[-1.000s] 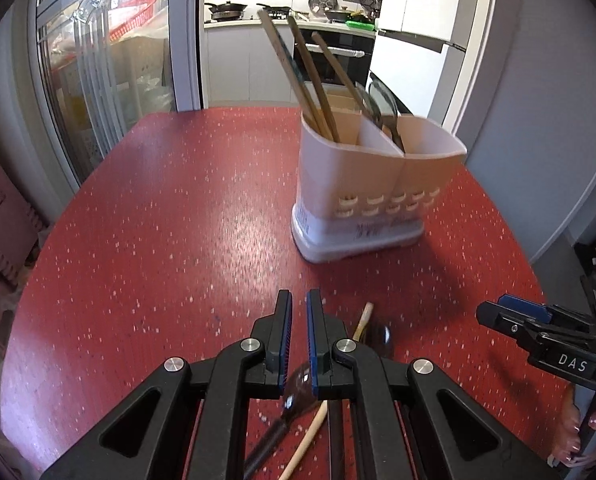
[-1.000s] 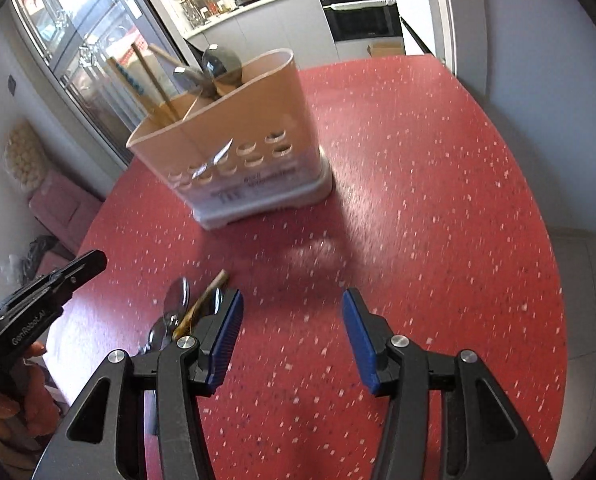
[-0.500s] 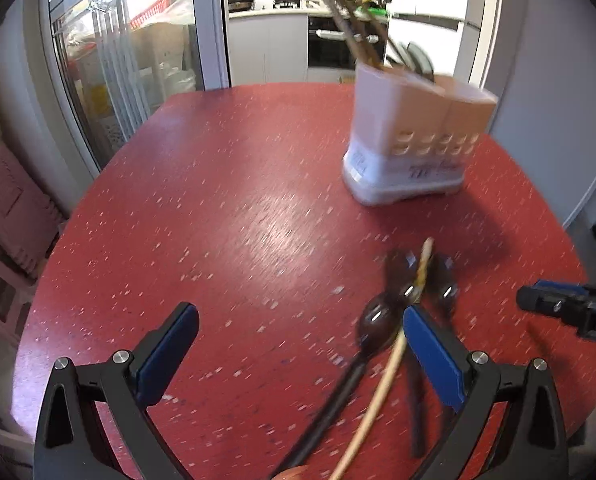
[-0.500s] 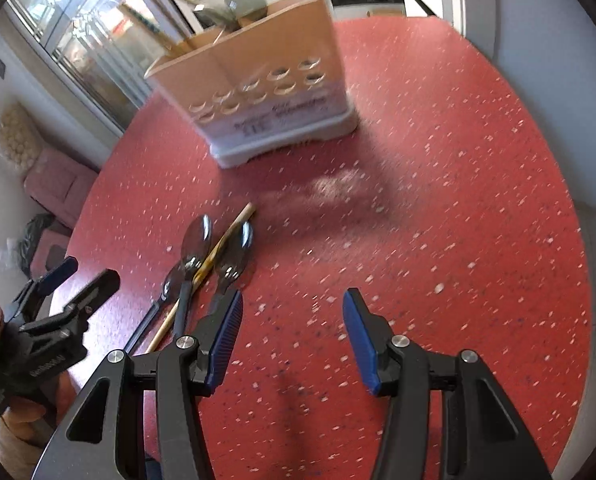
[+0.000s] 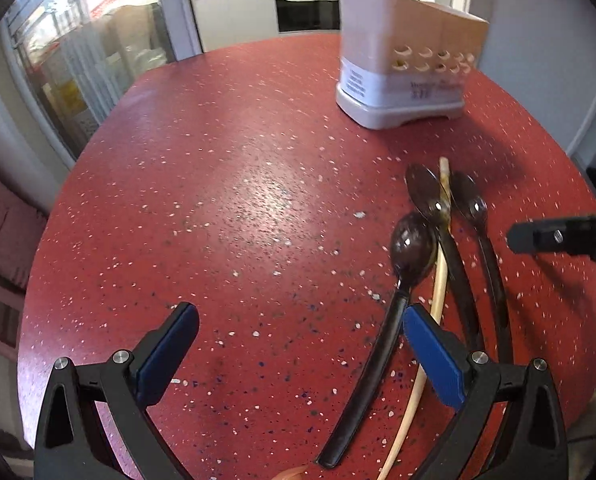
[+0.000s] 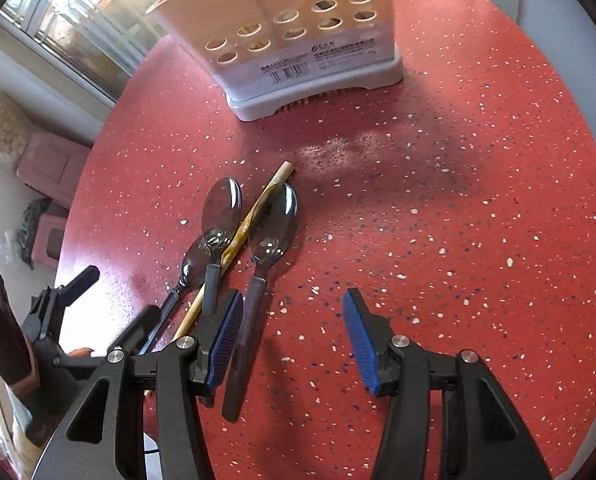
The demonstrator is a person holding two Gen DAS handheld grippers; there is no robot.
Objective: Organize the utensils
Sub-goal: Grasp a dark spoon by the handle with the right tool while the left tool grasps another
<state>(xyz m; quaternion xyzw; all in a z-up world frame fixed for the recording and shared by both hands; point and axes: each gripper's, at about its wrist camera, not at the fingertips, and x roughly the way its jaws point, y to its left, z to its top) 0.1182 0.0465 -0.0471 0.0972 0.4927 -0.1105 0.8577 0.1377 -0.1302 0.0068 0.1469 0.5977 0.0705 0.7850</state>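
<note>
Left wrist view — bare table [image 5: 226, 208] between wide-open left claw [image 5: 298, 354] — spoons [image 5: 414, 248] beside.

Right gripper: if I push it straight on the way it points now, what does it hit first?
Probably the bare red table. The open right gripper has only tabletop between its fingers; the nearest spoon lies just inside its left finger and might get brushed. Depth is unclear.

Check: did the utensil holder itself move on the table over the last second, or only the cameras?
Cannot tell for sure, but probably not. The utensil holder shifts in both views as the cameras move, and it stands just as far beyond the loose chopstick and spoons.
</note>
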